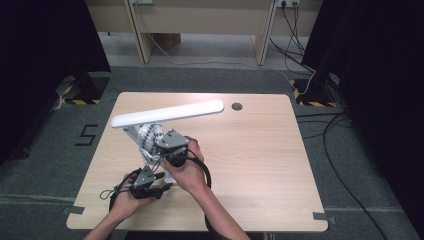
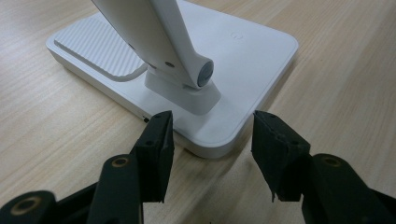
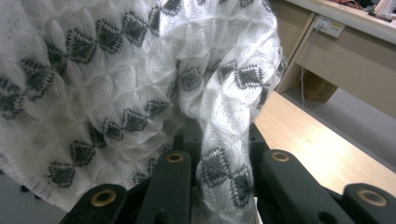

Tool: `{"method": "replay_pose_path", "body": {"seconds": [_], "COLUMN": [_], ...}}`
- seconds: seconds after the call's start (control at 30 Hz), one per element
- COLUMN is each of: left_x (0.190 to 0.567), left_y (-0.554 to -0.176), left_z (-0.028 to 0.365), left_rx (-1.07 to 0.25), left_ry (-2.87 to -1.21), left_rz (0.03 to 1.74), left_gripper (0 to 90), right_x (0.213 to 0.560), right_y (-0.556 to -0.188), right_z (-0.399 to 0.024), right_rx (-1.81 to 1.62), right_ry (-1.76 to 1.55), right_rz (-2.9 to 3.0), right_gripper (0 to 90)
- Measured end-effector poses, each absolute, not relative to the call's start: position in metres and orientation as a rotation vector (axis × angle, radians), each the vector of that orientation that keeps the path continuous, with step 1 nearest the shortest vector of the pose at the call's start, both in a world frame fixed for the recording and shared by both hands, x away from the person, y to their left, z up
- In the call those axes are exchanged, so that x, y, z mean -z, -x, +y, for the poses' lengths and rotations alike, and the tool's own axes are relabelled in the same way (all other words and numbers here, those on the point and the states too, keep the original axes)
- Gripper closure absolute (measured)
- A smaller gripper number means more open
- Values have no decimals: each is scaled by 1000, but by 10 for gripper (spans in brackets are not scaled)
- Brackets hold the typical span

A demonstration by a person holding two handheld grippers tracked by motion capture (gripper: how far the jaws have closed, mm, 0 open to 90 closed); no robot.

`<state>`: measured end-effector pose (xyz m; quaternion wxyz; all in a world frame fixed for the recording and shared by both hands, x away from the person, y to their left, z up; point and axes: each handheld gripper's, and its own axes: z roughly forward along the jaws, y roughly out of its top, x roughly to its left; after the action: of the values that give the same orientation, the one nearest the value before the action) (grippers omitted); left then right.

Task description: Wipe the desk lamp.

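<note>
Left gripper (image 2: 212, 140): I have it low at the near corner of the lamp base, jaws standing apart with bare table between them and nothing held.
Lamp base (image 2: 243, 60): the white slab sits just ahead of my left jaws; its rounded corner points into the gap but the pads are clear of it.
Lamp arm hinge (image 2: 203, 74): right ahead of and above my left jaws, on the base.
Right gripper (image 3: 219, 172): my jaws are pinched on a fold of the cloth.
Cloth (image 3: 116, 84): white knit with dark diamond marks, bunched up straight in front of my right gripper, pressed against the lamp arm.
Lamp head (image 1: 167, 113): the long white bar lies beyond and above my right gripper.
Table (image 1: 250, 150): light wood, under both grippers.
</note>
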<state>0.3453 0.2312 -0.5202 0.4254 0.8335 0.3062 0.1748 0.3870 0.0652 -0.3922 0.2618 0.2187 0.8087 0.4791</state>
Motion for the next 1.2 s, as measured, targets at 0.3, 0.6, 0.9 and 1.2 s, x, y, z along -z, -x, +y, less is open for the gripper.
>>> {"method": "replay_pose_path", "body": {"seconds": [0.3, 0.6, 0.9, 1.2], "left_x": [520, 520, 520, 521], "left_y": [-345, -345, -345, -346], "left_z": [230, 229, 228, 228], "left_rx": [-437, -443, -453, -450], "left_ry": [-2088, -2092, -2089, -2098], "left_rz": [759, 757, 757, 770], "left_gripper": [487, 488, 490, 490], "right_x": [405, 418, 429, 437], "right_y": [-388, -389, -391, -390], "right_z": [67, 67, 65, 64], "right_rx": [-1278, -1247, -1227, -1201], "right_ry": [-635, -664, -682, -697], "right_rz": [2222, 2250, 2267, 2279], "right_gripper": [792, 792, 792, 792]}}
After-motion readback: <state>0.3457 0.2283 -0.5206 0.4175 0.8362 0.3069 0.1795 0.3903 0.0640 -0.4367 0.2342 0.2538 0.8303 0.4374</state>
